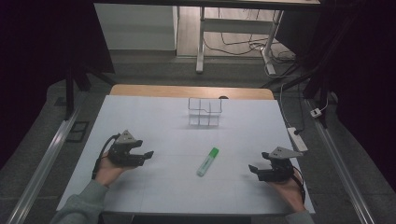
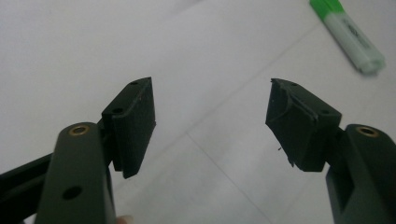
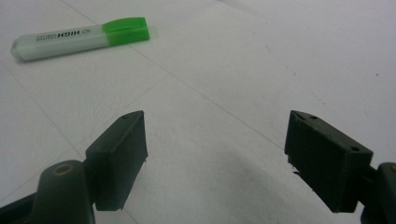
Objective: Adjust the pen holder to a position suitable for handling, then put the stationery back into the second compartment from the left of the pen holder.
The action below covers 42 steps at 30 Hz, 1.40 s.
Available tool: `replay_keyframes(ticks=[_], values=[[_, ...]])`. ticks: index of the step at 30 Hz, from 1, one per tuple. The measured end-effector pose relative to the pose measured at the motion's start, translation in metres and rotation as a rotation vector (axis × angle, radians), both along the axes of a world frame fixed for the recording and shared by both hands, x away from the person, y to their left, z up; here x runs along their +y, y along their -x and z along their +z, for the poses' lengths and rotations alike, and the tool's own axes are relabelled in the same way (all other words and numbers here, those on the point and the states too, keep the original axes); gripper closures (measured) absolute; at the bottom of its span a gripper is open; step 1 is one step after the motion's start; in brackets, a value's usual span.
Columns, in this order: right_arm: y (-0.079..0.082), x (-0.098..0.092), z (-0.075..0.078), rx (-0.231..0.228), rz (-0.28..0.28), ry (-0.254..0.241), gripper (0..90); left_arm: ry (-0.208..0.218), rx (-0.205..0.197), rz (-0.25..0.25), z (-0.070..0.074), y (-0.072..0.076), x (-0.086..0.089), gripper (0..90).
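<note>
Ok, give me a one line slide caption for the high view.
Green-capped highlighter pen lies on the white table between two open handheld grippers, left and right.

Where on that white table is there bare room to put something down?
Plenty. The white table is bare left of the clear rack and right of it, and along the near edge between the left gripper and right gripper, below the green marker. Both grippers are open and hold nothing. The marker and rack take up the middle.

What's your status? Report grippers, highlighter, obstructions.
Left gripper open, empty. Right gripper open, empty. Green highlighter lying flat on the white table between them, untouched. Path clear; clear organizer sits farther back.
</note>
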State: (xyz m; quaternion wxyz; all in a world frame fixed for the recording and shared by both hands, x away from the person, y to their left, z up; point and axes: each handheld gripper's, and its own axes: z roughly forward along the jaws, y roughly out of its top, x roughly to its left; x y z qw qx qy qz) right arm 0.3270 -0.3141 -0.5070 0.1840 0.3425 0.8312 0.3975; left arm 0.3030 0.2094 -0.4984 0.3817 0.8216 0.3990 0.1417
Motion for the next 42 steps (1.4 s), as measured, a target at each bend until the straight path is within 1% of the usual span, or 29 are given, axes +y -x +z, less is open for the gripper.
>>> replay_keyframes(ticks=[3, 7, 8, 14, 18, 25, 27, 30, 34, 36, 38, 40, 41, 42], values=[[0.000, 0.001, -0.001, 0.004, 0.001, 0.005, 21.1, -0.012, 0.013, 0.013, -0.005, 0.008, 0.003, 31.7], [0.000, 0.001, 0.000, 0.000, 0.000, 0.009, 21.3, -0.009, 0.022, 0.031, -0.009, 0.012, 0.008, 31.3], [0.000, 0.001, 0.000, -0.001, 0.000, 0.009, 21.3, -0.011, 0.022, 0.036, -0.009, 0.012, 0.008, 31.3], [0.000, 0.001, 0.000, -0.001, 0.002, 0.011, 21.7, -0.014, 0.021, 0.029, -0.009, 0.011, 0.009, 31.2], [-0.001, 0.002, 0.000, -0.003, 0.004, 0.002, 22.1, -0.011, 0.026, 0.034, -0.009, 0.013, 0.010, 31.0], [-0.001, 0.003, 0.000, -0.001, 0.009, 0.008, 23.2, -0.010, 0.021, 0.035, -0.009, 0.014, 0.012, 30.7], [-0.003, 0.004, 0.001, 0.000, 0.016, -0.011, 23.8, -0.008, 0.024, 0.037, -0.010, 0.015, 0.012, 30.6], [-0.004, 0.005, 0.003, 0.000, 0.016, -0.008, 24.5, -0.006, 0.021, 0.035, -0.010, 0.016, 0.013, 30.6], [-0.016, 0.016, 0.010, -0.007, 0.036, -0.017, 25.7, -0.010, 0.020, 0.029, -0.011, 0.017, 0.012, 30.5], [-0.020, 0.020, 0.012, 0.006, 0.039, -0.024, 26.5, -0.009, 0.017, 0.027, -0.011, 0.017, 0.013, 30.4], [-0.024, 0.024, 0.013, 0.018, 0.038, -0.020, 27.5, -0.006, 0.017, 0.027, -0.011, 0.017, 0.013, 30.4], [-0.028, 0.027, 0.015, 0.030, 0.044, -0.020, 30.4, -0.007, 0.015, 0.023, -0.010, 0.017, 0.013, 30.3], [-0.030, 0.029, 0.016, 0.036, 0.049, -0.025, 33.1, -0.007, 0.014, 0.022, -0.010, 0.017, 0.013, 30.3], [-0.033, 0.031, 0.018, 0.042, 0.056, -0.019, 36.0, -0.006, 0.012, 0.022, -0.010, 0.017, 0.013, 30.3]])
